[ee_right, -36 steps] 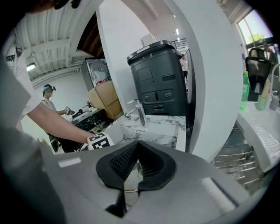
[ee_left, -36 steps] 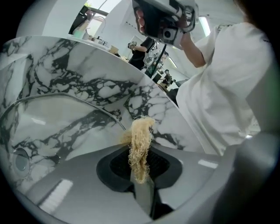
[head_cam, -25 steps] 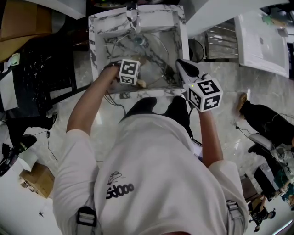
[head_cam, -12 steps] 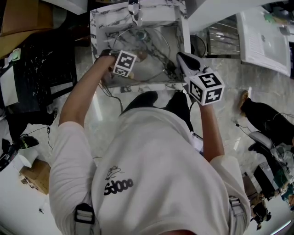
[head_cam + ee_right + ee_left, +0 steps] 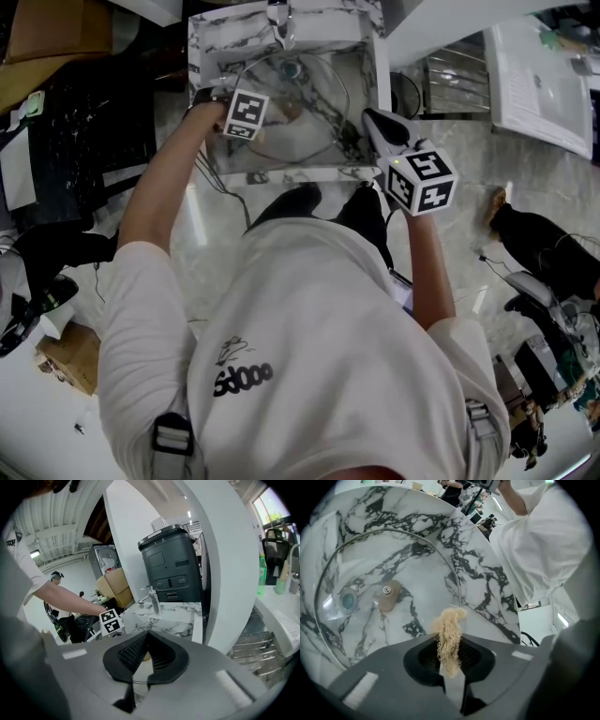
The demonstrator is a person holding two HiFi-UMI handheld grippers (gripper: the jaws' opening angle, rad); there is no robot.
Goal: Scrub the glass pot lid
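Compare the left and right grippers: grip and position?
The left gripper is shut on a tan fibrous scrubber; the right gripper looks shut on the glass pot lid. The left gripper hangs over the sink basin; the right gripper sits at its right rim. Both have jaws closed.

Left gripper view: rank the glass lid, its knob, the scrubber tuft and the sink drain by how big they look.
1. glass lid
2. scrubber tuft, though it is nearest the camera, so this rank is unsure
3. knob
4. sink drain, a little smaller than the knob
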